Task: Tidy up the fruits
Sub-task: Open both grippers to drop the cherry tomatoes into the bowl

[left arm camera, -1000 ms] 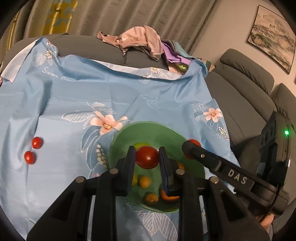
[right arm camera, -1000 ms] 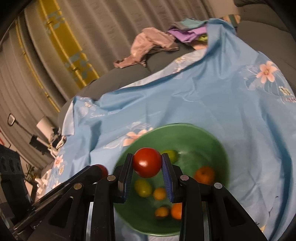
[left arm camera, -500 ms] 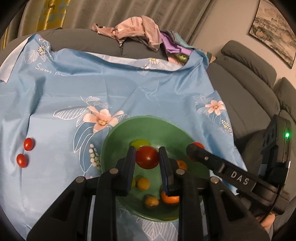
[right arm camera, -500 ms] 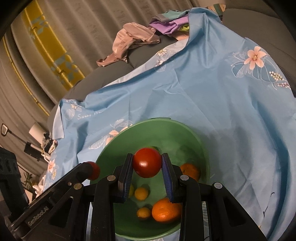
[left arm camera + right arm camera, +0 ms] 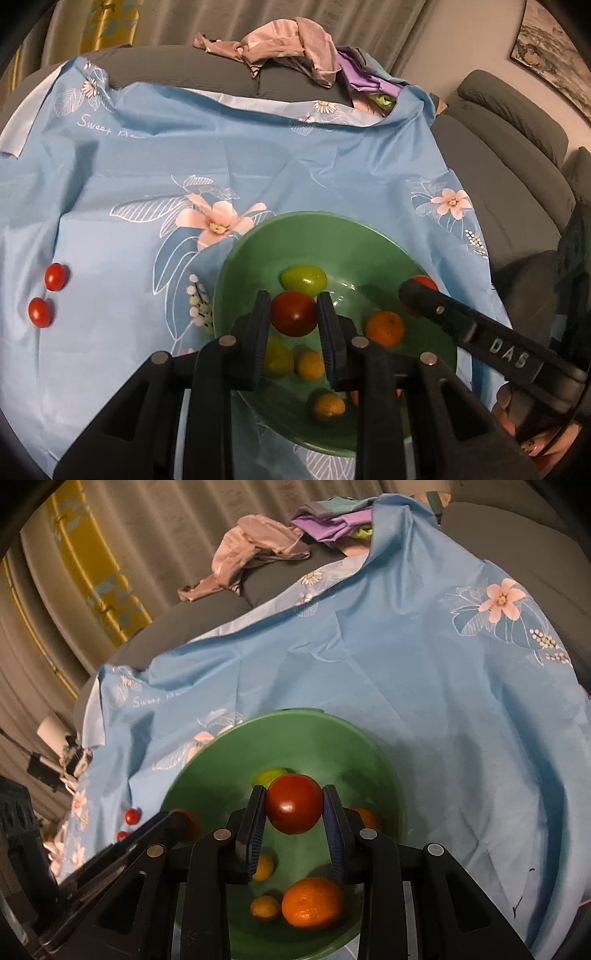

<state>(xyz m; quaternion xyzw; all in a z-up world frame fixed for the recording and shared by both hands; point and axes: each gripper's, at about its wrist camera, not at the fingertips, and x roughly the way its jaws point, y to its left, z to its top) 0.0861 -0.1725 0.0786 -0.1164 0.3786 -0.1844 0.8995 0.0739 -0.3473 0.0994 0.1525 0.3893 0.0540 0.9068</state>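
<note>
A green bowl (image 5: 325,236) (image 5: 229,749) sits on the blue floral cloth and holds several oranges, yellow and green fruits. My left gripper (image 5: 294,314) is shut on a red tomato (image 5: 294,313) just above the bowl's inside. My right gripper (image 5: 294,805) is shut on another red tomato (image 5: 294,804), also over the bowl. The right gripper's finger (image 5: 461,328) reaches over the bowl's right rim in the left wrist view, with its tomato (image 5: 424,282) at the tip. Two small red tomatoes (image 5: 55,277) (image 5: 40,312) lie on the cloth at the left.
The blue cloth (image 5: 184,166) covers a grey sofa (image 5: 517,155). A pile of clothes (image 5: 295,48) lies on the sofa back beyond the cloth. Curtains (image 5: 110,535) hang behind.
Both grippers have moved forward and lower over the bowl, each still holding its tomato. The bowl looks larger and nearer in both views.
</note>
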